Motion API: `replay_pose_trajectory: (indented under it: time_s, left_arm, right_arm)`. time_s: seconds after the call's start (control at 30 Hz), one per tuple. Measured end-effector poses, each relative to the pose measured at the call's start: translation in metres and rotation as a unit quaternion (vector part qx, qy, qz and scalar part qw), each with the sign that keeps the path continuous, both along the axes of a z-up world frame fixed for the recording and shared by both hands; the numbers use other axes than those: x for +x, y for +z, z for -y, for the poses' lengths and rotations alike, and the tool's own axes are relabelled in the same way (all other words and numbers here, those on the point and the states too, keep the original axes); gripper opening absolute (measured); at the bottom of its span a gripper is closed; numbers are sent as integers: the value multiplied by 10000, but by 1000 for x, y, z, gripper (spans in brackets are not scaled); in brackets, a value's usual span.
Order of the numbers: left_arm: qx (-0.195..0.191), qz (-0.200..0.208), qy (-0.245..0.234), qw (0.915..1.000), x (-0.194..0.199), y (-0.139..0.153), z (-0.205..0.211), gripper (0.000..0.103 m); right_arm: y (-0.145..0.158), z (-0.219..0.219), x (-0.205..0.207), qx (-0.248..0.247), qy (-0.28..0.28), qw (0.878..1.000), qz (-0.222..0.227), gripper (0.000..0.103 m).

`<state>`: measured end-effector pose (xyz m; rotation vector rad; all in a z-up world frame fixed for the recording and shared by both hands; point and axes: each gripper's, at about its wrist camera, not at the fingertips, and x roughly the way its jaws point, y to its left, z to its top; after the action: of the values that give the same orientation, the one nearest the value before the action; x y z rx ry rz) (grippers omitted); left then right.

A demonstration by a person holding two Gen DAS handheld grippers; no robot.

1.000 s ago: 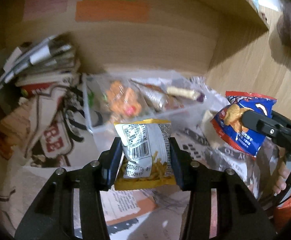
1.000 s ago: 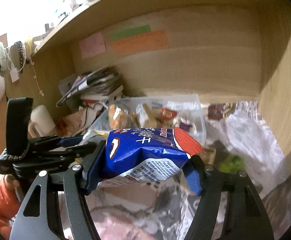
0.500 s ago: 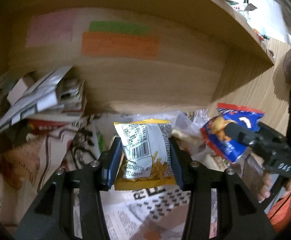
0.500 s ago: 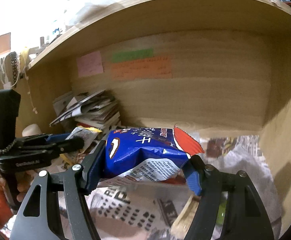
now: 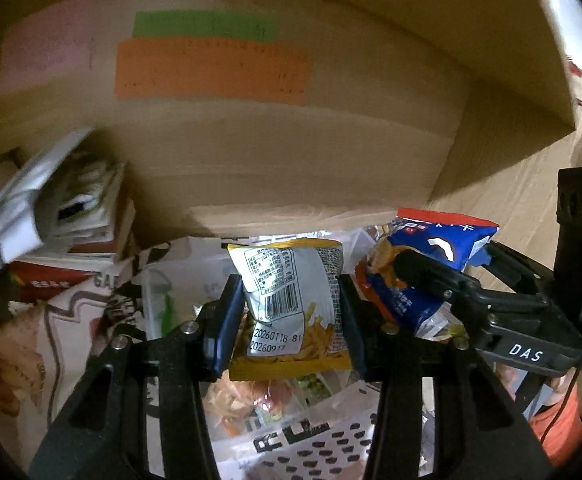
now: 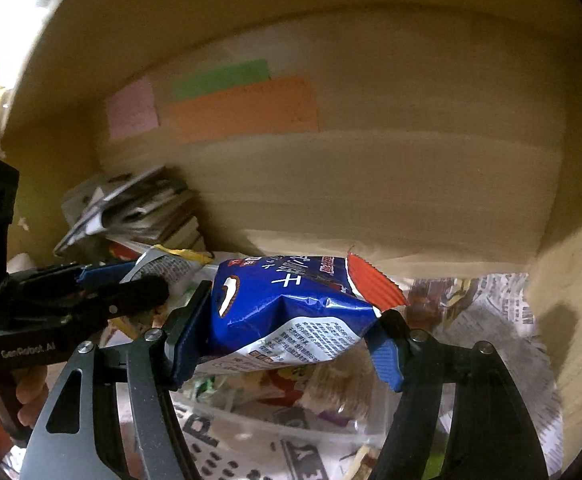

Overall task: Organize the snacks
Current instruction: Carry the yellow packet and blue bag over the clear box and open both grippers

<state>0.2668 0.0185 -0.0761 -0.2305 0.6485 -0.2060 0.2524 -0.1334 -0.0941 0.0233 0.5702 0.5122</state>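
Note:
My left gripper [image 5: 289,316] is shut on a small yellow and silver snack pack [image 5: 287,300] with a barcode facing me. My right gripper [image 6: 287,344] is shut on a blue and red snack bag [image 6: 291,312]. Both hold their packs above a clear plastic bin [image 5: 159,300] with several loose snacks inside; the bin also shows in the right wrist view [image 6: 323,428]. The right gripper and its blue bag [image 5: 423,276] show at the right of the left wrist view. The left gripper [image 6: 91,292] shows at the left of the right wrist view.
The bin stands on newspaper [image 6: 487,312] inside a wooden shelf bay. A stack of books and papers [image 5: 63,216] fills the left. Pink, green and orange notes [image 5: 211,68] stick on the back wall. The wooden side wall [image 6: 571,320] is close at the right.
Both grippers have moved forward into the shelf bay, side by side, each still holding its pack. The back wall looks nearer and the bin now lies under the packs.

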Motion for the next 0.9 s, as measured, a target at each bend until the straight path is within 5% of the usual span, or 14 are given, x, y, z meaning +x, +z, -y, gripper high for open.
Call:
replay_pose_trajectory:
  time_s: [0.47, 0.9]
  left_arm:
    - [148, -294, 107, 9994, 31, -19, 1, 46]
    - [62, -66, 166, 9998, 5, -4, -6, 59]
  right_arm:
    - [-27, -18, 35, -266, 146, 9982, -508, 69]
    - [-14, -1, 12, -352, 23, 9985, -408, 80]
